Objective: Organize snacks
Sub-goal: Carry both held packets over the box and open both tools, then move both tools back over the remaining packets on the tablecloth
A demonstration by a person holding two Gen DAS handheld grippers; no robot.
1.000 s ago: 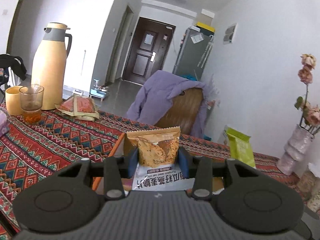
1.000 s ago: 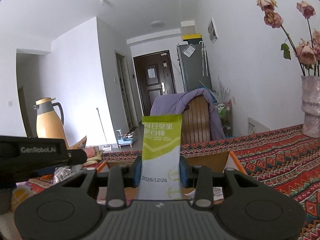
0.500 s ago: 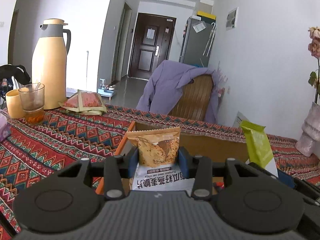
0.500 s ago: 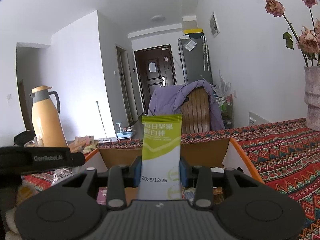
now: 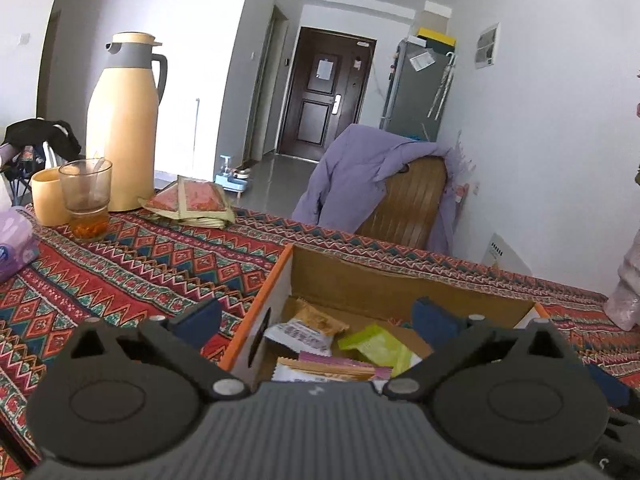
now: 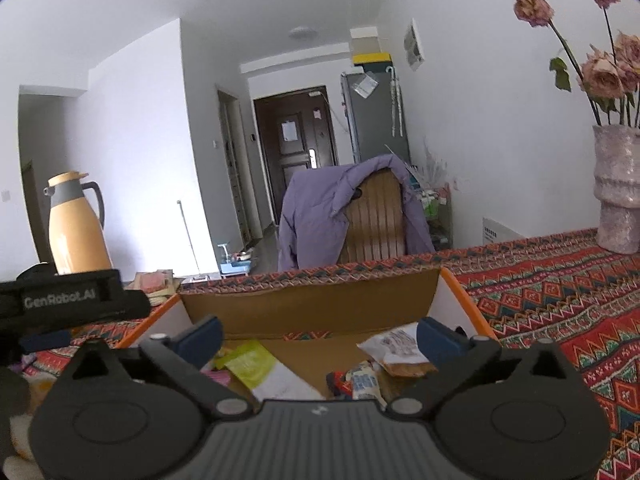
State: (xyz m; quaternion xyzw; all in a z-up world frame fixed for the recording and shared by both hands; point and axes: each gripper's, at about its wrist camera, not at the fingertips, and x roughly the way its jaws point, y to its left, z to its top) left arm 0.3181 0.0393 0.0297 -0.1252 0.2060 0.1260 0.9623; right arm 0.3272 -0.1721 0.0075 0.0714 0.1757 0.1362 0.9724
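Brown cardboard forms the walls of the orange-edged box (image 5: pixel 362 280) that sits on the counter (image 5: pixel 132 264), which is covered with a red zigzag-patterned cloth. The left tongs (image 5: pixel 316 314) have just been opening and now stand wide apart above the box's left corner, one blue pad over the cloth and the other over the box, with nothing between them. Beneath them a tan biscuit packet (image 5: pixel 310 326) with a white printed end lies in the box, next to a lime-green nut bar packet (image 5: pixel 378 346) and a flat purple-and-tan wrapper (image 5: pixel 336 364). The right tongs (image 6: pixel 318 334) have likewise just been opening; their jaws are spread wide and empty over the same box (image 6: pixel 308 306). From this side the green nut bar packet (image 6: pixel 256 366) lies flat on the box floor at the left, the biscuit packet (image 6: pixel 400 352) rests by the right wall, and a blue-and-white wrapper (image 6: pixel 362 384) sits between them. The dark body of the left tool shows at the left edge of the right wrist view. On the counter beyond the box stand a cream thermos jug (image 5: pixel 122 124), a glass (image 5: pixel 86 200) with amber liquid, a yellow cup (image 5: pixel 46 196) and a stack of red sachets (image 5: pixel 188 204). A vase (image 6: pixel 618 192) of dried roses stands at the counter's far right, and a purple jacket (image 5: pixel 360 176) hangs on a wooden chair behind.
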